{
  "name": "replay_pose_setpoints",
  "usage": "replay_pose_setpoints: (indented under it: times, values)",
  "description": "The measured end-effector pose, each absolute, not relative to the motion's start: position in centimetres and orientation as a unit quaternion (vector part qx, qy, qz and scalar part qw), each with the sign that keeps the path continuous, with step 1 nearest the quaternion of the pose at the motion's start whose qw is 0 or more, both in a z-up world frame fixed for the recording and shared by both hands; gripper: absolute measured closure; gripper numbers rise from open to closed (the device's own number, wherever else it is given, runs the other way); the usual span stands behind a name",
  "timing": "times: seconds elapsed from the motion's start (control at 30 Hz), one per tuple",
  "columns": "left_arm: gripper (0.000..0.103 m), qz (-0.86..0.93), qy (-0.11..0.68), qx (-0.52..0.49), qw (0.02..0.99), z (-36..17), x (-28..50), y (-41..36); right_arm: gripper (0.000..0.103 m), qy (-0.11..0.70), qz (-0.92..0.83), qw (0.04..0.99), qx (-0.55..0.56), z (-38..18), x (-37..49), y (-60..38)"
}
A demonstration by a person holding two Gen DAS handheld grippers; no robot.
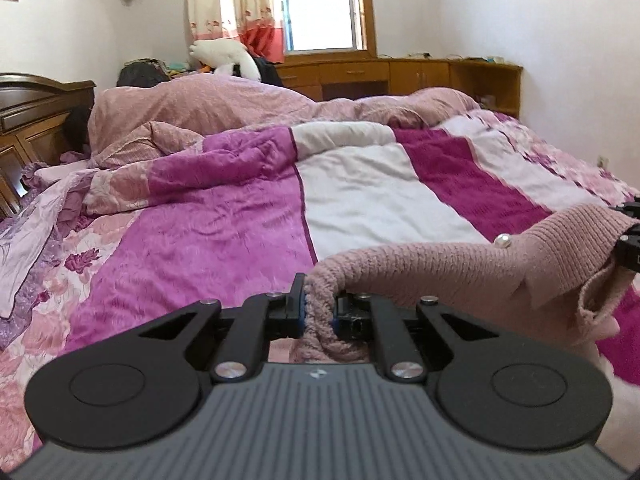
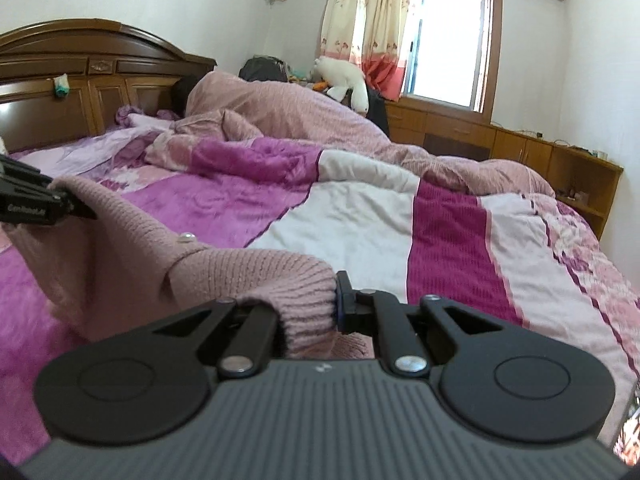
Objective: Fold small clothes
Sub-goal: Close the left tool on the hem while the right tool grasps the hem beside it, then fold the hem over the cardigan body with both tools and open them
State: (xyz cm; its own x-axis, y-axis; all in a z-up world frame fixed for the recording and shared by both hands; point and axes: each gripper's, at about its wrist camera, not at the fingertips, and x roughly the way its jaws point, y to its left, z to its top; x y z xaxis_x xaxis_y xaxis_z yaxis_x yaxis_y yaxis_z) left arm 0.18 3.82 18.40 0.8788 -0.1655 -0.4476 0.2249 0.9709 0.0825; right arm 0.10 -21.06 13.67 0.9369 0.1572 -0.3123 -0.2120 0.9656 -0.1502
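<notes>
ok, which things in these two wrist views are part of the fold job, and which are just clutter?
Job:
- pink knit sweater, held up between both grippers over the bed
- left gripper, shut on the knit
- right gripper, shut on the knit
- striped quilt, the surface under it

Lying about:
- white plush toy
- bunched pink duvet
- wooden cabinet
- curtain

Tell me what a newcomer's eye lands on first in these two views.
First, the dusty-pink knit sweater stretched in the foreground, clamped at one end by the left gripper and at the other by the right gripper. Behind it spreads the magenta, white and floral quilt covering the bed. Farther back, a white plush toy lies by the bright window.
</notes>
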Motion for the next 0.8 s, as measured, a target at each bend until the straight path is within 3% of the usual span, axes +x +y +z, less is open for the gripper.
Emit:
replay_pose_setpoints:
  times: [0.2, 0.43, 0.6, 0.8]
  values:
    - [0.091, -0.091, 0.233, 0.068, 0.966, 17.2, 5.9, 2.9, 0.093, 0.164, 0.074, 0.978, -0.107, 12.9, 4.6, -20.4]
    - [0.091, -0.075, 0.267, 0.101, 0.955, 11.2, 12.2, 0.9, 0.093, 0.226, 0.046, 0.967, -0.108, 8.4, 9.5, -19.8]
    - [0.09, -0.061, 0.319, 0.072, 0.943, 7.6, 15.6, 1.3, 0.09, 0.272, 0.044, 0.957, -0.096, 5.5, 12.9, -20.0]
    - [0.057, -0.053, 0.353, 0.077, 0.931, 5.9, 17.0, 1.8, 0.085, 0.314, 0.048, 0.947, -0.056, 3.2, 15.1, -20.9]
